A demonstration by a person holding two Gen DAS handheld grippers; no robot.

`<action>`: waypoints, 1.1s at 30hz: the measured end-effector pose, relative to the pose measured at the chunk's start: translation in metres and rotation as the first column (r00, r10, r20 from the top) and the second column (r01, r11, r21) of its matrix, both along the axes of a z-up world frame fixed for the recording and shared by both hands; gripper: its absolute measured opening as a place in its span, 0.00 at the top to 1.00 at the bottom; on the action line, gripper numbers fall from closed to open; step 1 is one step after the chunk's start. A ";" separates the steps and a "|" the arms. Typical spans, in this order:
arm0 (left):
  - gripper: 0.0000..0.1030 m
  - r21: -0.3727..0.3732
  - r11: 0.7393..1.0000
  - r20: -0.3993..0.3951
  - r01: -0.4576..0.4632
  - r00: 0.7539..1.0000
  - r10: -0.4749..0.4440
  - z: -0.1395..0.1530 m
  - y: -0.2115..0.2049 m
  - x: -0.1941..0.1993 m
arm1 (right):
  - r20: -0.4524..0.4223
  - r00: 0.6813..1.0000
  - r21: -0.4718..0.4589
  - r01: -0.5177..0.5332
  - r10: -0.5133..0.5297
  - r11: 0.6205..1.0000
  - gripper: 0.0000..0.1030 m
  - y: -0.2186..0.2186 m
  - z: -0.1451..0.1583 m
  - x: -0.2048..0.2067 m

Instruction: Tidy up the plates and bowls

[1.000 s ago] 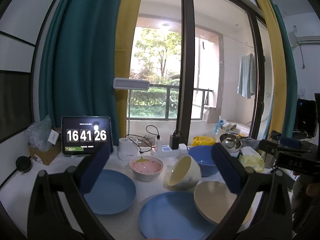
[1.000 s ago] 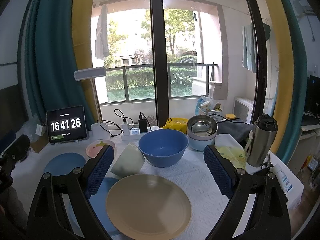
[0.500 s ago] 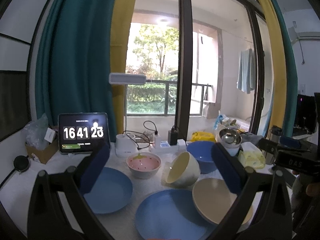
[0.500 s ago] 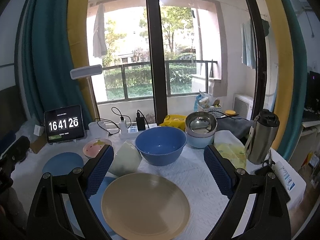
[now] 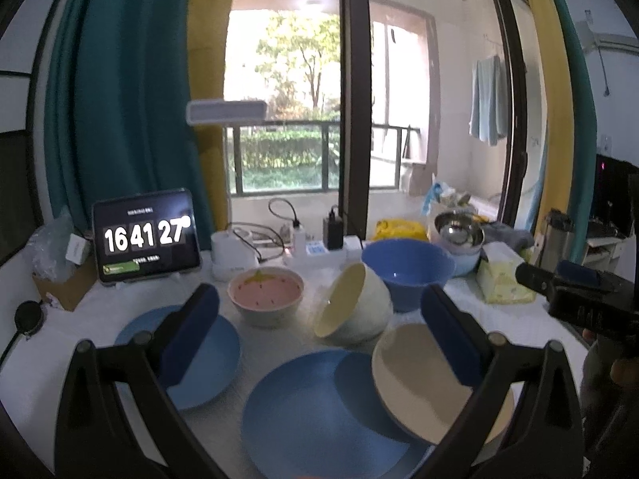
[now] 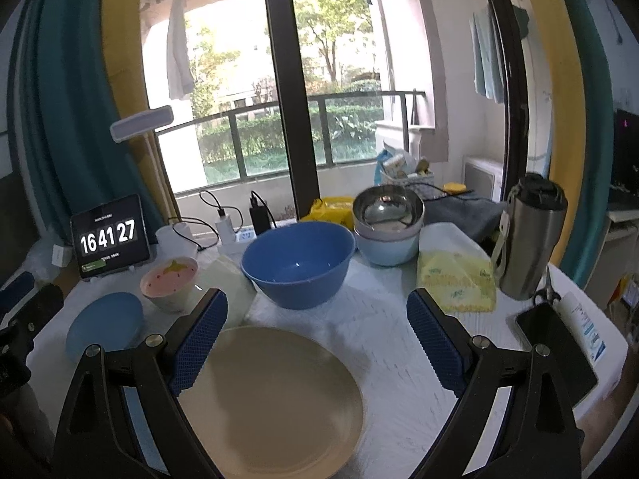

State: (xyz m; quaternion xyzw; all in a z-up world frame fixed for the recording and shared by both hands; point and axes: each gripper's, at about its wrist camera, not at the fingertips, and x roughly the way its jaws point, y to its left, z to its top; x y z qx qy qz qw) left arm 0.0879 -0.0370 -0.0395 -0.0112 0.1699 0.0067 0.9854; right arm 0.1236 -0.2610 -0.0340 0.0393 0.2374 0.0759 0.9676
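Both grippers have eased slightly lower toward the desk (image 6: 399, 359), the left gripper (image 5: 319, 331) and right gripper (image 6: 315, 335) gaping empty, the beige plate (image 6: 271, 399) just below the right one, suggesting a pickup.

My left gripper (image 5: 319, 315) hangs wide open above the large blue plate (image 5: 319, 407). I see the tipped cream bowl (image 5: 351, 307) just behind that plate, the beige plate (image 5: 423, 383) overlapping its right edge.

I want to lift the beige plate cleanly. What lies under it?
The beige plate overlaps the rim of the large blue plate on one side. What lies under its remaining part is covered.
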 end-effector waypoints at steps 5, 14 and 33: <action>0.02 0.001 1.000 -0.072 0.011 0.997 -0.011 -0.017 -0.010 0.014 | -0.036 0.999 -0.001 -0.003 0.003 1.000 0.09 -0.006 -0.014 0.010; 0.02 0.011 0.999 -0.177 0.035 0.984 -0.033 -0.045 -0.025 0.033 | -0.110 0.994 0.009 0.005 -0.004 1.000 0.13 -0.019 -0.043 0.022; 0.57 0.042 0.997 -0.399 0.068 0.916 -0.046 -0.103 -0.046 0.071 | -0.330 0.943 0.072 -0.018 0.040 0.997 0.54 -0.033 -0.112 0.049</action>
